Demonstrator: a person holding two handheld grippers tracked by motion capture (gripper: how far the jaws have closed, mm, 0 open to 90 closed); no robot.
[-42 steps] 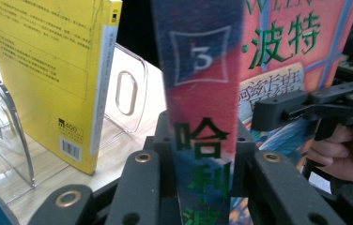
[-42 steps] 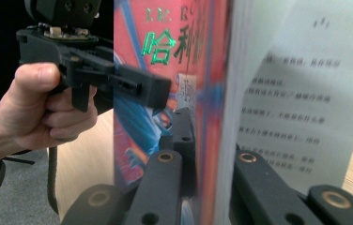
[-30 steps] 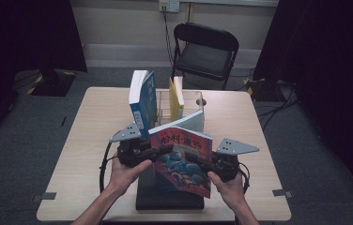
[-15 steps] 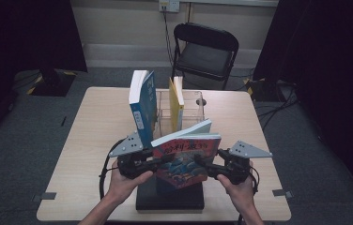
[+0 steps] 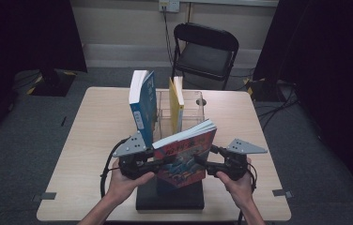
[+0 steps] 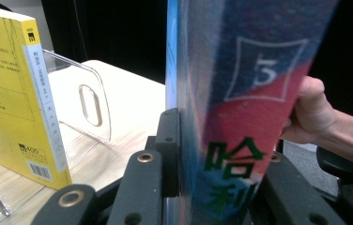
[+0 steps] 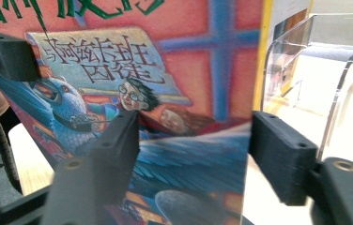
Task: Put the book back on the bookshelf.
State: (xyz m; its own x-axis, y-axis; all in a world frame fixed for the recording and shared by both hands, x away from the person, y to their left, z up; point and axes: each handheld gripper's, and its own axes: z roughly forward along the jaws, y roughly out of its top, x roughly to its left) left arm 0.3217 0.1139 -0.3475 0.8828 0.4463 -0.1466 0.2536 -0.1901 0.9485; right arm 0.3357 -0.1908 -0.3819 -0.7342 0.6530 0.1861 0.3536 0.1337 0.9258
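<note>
I work at a pale wooden table (image 5: 95, 140) on grey carpet, with a black folding chair (image 5: 205, 54) beyond its far edge, a wall socket above it and dark curtains at both sides. My left gripper (image 5: 158, 164) is clamped on the spine edge of the red and blue illustrated book (image 5: 186, 154), holding it tilted above a flat black box (image 5: 170, 199) at the table's near edge. My right gripper (image 5: 207, 161) has just been opening; its jaws now stand apart on either side of the book's other edge, one lying against the cover, the other clear of it. Behind the book stands a clear acrylic rack (image 5: 191, 105) holding a yellow book (image 5: 176, 108) upright, with a blue book (image 5: 142, 105) upright at its left side.
</note>
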